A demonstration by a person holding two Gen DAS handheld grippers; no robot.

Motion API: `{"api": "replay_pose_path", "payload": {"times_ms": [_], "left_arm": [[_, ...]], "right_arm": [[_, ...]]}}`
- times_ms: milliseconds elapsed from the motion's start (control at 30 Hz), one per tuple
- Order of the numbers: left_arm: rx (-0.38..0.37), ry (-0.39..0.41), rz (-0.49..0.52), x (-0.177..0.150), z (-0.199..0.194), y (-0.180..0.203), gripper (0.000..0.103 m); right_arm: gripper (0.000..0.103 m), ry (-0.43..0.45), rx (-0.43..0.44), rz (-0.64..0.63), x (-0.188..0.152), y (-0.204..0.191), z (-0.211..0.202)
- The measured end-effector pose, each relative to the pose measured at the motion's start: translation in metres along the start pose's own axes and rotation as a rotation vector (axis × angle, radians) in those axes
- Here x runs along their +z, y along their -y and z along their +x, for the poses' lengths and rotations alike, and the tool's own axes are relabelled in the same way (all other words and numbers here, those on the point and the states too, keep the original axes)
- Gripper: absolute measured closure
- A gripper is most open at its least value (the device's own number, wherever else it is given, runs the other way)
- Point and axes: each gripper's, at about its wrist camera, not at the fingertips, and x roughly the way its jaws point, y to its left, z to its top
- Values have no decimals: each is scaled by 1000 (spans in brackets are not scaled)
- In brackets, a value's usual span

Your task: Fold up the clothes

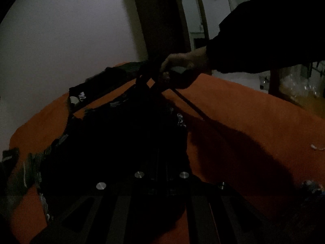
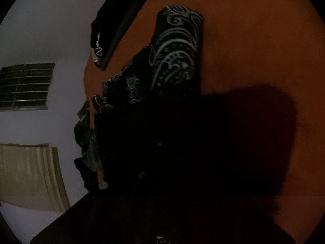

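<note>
**Dark cloth on an orange bed, both grippers lost in shadow**

Orange bedding (image 1: 254,109) covers the surface in both views, under a dim, greyish light. Behind it stands a pale wall (image 1: 61,30); the left wrist view also shows a dark wooden post or door edge (image 1: 162,20) and, at far right, some clear, glassy clutter (image 1: 300,85) too blurred to identify. The right wrist view catches a barred window (image 2: 26,85) and a beige curtain (image 2: 30,172) on the wall.

Much is hard to read. The black patterned garment (image 1: 121,138) lies spread on the bedding and merges with the shadow around it, so its near edges cannot be traced. Its pale swirling print shows clearly only on one flap (image 2: 178,46) in the right wrist view. A second dark piece with a small white mark (image 2: 99,44) lies beside it towards the wall, partly cut off by the frame.

The left gripper (image 1: 160,162) is a black shape against black cloth; only its metal screw heads stand out. Its jaws are drawn together, and the garment appears bunched at them, though the contact itself is not visible. The right gripper (image 1: 150,81) is seen from the left wrist view under a hand (image 1: 182,69) in a dark sleeve (image 1: 264,36); its jaws are closed, at the raised far edge of the garment, and whether cloth is pinched between them cannot be made out. In its own view the fingers vanish into darkness.
</note>
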Motion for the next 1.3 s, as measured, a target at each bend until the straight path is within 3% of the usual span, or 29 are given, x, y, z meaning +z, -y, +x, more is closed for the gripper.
{"api": "replay_pose_path", "payload": {"times_ms": [200, 300, 400, 500, 633, 700, 767, 867, 900, 967, 1067, 1200, 1267, 1300], "left_arm": [[8, 50, -77, -20, -32, -30, 98], [30, 26, -176, -43, -50, -54, 98], [33, -20, -379, -77, -65, -91, 98], [30, -55, -630, -119, -78, -128, 98], [81, -42, -879, -179, -97, -148, 98], [110, -70, -936, -203, -100, -148, 98], [87, -115, -995, -220, -98, -148, 98], [40, -167, -1031, -233, -98, -146, 97], [29, -169, -1024, -233, -101, -144, 97], [12, -167, -1000, -229, -110, -142, 97], [24, -158, -945, -220, -137, -147, 97], [104, -175, -906, -222, -168, -165, 95], [123, -221, -913, -231, -172, -183, 83], [100, -263, -933, -237, -166, -196, 70]], "right_arm": [[101, -27, -160, -122, 1, -95, 1], [101, -65, -286, -183, 1, -161, 32], [101, -124, -419, -296, -11, -230, 83], [101, -193, -561, -434, -37, -295, 164], [101, -261, -731, -613, -79, -357, 275], [101, -273, -801, -698, -104, -375, 329], [99, -294, -854, -757, -131, -382, 377], [75, -344, -952, -879, -167, -382, 429], [75, -340, -969, -915, -175, -384, 437], [71, -335, -878, -919, -180, -396, 432], [70, -324, -697, -821, -173, -411, 384], [59, -283, -539, -796, -182, -404, 281], [57, -219, -484, -802, -198, -379, 223], [57, -195, -440, -787, -207, -361, 196]]}}
